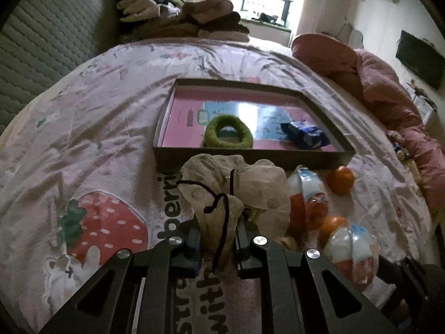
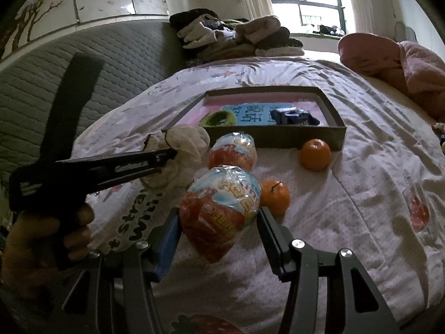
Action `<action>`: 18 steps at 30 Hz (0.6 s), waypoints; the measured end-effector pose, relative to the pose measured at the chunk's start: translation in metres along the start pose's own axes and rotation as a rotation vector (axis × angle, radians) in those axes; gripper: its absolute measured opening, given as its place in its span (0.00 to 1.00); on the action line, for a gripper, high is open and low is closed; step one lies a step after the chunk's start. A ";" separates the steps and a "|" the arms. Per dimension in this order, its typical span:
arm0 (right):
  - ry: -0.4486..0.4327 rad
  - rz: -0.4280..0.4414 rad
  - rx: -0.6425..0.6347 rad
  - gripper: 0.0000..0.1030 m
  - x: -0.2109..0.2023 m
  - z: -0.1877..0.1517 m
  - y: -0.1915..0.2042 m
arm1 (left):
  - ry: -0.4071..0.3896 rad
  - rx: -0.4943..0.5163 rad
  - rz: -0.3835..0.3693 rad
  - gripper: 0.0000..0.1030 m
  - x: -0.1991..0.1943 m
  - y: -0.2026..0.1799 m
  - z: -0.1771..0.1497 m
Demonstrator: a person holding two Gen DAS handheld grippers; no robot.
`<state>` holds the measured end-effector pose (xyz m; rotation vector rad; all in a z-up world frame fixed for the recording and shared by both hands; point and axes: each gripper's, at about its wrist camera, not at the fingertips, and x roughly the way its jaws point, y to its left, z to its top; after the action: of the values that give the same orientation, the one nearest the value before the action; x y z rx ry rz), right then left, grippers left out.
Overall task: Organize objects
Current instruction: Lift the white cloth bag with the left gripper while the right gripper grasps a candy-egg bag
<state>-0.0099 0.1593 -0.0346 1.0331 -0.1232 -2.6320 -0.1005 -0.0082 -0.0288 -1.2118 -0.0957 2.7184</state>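
Observation:
My left gripper (image 1: 217,239) is shut on the neck of a beige drawstring pouch (image 1: 233,183), just in front of the shallow box (image 1: 250,158); the right wrist view shows the same pouch (image 2: 180,144) from the side. My right gripper (image 2: 219,236) is shut on a foil-wrapped toy egg (image 2: 219,208), pads against both its sides. A second toy egg (image 2: 233,150) and two oranges (image 2: 315,154) (image 2: 274,197) lie on the bed sheet near the box's front wall (image 2: 278,139). Inside the box are a green fuzzy ring (image 1: 228,135) and a blue packet (image 1: 306,135).
A pile of folded clothes (image 1: 180,14) sits at the head of the bed, next to a grey quilted headboard (image 1: 41,41). A bunched pink blanket (image 1: 375,83) runs along the right edge. A person's hand (image 2: 41,239) holds the left gripper's handle.

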 end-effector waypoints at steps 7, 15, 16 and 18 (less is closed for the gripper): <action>-0.055 -0.042 -0.057 0.53 -0.009 0.009 0.001 | -0.077 -0.008 0.003 0.16 -0.021 0.002 0.003; -0.084 -0.072 -0.098 0.53 -0.013 0.015 0.001 | -0.145 0.043 0.008 0.16 -0.036 -0.007 0.005; -0.085 -0.076 -0.100 0.53 -0.013 0.016 0.001 | -0.147 0.045 0.008 0.16 -0.036 -0.008 0.006; -0.089 -0.081 -0.103 0.53 -0.014 0.017 0.000 | -0.151 0.052 0.009 0.16 -0.038 -0.009 0.006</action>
<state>-0.0117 0.1631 -0.0136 0.9059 0.0347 -2.7261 -0.0792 -0.0063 0.0038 -0.9951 -0.0384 2.7983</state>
